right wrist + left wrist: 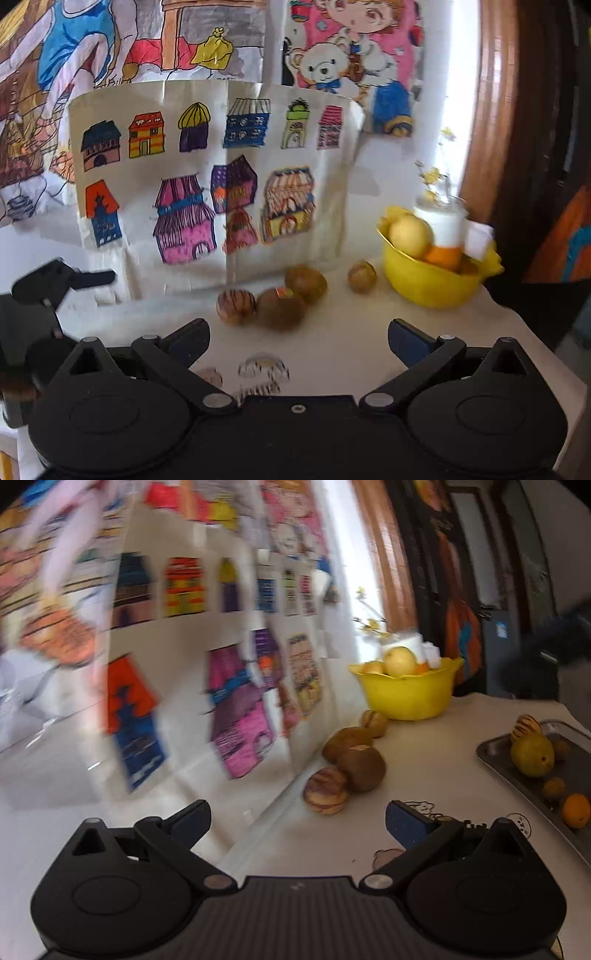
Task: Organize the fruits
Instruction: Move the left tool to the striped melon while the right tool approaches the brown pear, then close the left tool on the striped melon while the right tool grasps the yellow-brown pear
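Note:
Several brown fruits lie loose on the white table by the wall: a striped one [325,792] [236,306], two kiwis [362,767] [280,308] and a small round one [373,722] [362,276]. A yellow bowl [406,698] [424,288] behind them holds a pale apple [399,661] [410,235] and an orange. A metal tray [495,749] on the right carries a green pear [532,755], a striped fruit and small oranges. My left gripper [297,821] is open and holds nothing, short of the striped fruit. My right gripper [298,343] is open too, just before the kiwis.
Children's drawings of houses cover the wall [221,177] right behind the fruits. A white vase with yellow flowers [441,221] stands in or behind the bowl. The other gripper [55,284] shows at the left of the right wrist view. A wooden door frame stands at right.

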Motion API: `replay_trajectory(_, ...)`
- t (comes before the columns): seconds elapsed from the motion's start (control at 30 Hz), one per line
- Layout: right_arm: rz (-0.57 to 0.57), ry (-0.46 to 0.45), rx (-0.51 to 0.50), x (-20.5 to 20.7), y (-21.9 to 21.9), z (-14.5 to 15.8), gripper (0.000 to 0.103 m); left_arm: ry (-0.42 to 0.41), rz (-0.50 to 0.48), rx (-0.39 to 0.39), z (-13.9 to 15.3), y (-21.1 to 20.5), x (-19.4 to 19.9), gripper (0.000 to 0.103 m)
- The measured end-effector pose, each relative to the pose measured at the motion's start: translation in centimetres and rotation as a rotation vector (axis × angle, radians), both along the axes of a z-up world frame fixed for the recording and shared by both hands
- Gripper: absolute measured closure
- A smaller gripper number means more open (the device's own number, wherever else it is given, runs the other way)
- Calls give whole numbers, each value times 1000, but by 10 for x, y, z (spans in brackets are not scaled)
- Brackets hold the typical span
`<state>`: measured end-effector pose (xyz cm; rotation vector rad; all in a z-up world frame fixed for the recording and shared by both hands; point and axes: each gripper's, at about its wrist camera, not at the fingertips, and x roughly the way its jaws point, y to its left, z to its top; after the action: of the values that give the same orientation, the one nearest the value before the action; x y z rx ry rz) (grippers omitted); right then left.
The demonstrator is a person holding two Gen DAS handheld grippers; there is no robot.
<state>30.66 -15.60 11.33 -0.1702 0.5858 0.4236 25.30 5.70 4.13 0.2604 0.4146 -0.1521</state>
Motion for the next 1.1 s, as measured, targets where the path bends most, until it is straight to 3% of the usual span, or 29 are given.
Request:
replay_trajectory(0.17, 33, 77, 16, 61, 12, -4, 1, -38, -69, 92, -12, -24, 21, 0)
replay_trajectory(0.43, 18, 228, 46, 147, 17, -34, 1, 7, -107, 162, -30, -44, 68, 0)
replay_trajectory(0.73, 32, 292, 118, 183, 32, -68, 1, 59, -79, 139, -44, -37, 93, 0)
replay_trajectory(1.1, -10, 317, 91, 213, 53, -100, 9, 88, -90, 119, -54, -39, 110, 9)
